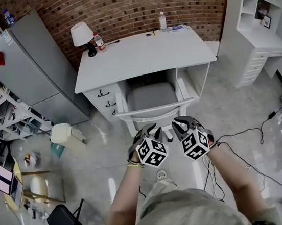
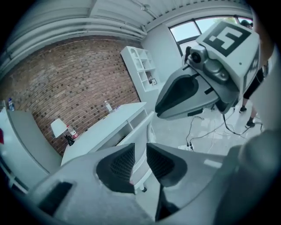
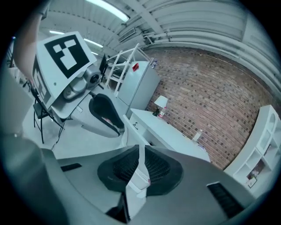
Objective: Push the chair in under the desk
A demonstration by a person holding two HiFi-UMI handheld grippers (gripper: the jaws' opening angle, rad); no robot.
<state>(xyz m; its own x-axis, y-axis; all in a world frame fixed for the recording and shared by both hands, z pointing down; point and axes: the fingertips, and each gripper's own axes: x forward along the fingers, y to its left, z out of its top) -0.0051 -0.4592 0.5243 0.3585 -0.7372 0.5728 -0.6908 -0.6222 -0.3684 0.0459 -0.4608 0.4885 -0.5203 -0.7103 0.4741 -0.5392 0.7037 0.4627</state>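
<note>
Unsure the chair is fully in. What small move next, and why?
Probably a short forward push on the chair backrest: most of its seat shows in front of the desk edge, and the left gripper and right gripper hang just behind it, empty.

Chair: white frame, grey seat; upright, pushed into the kneehole, backrest facing outward.
Desk: white, upright; drawers left of the kneehole.

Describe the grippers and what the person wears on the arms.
The left gripper and right gripper each have grey shells, black ribbed jaws and a white cube with black square markers. Forearms are unsleeved; a thin bracelet circles the left wrist.
</note>
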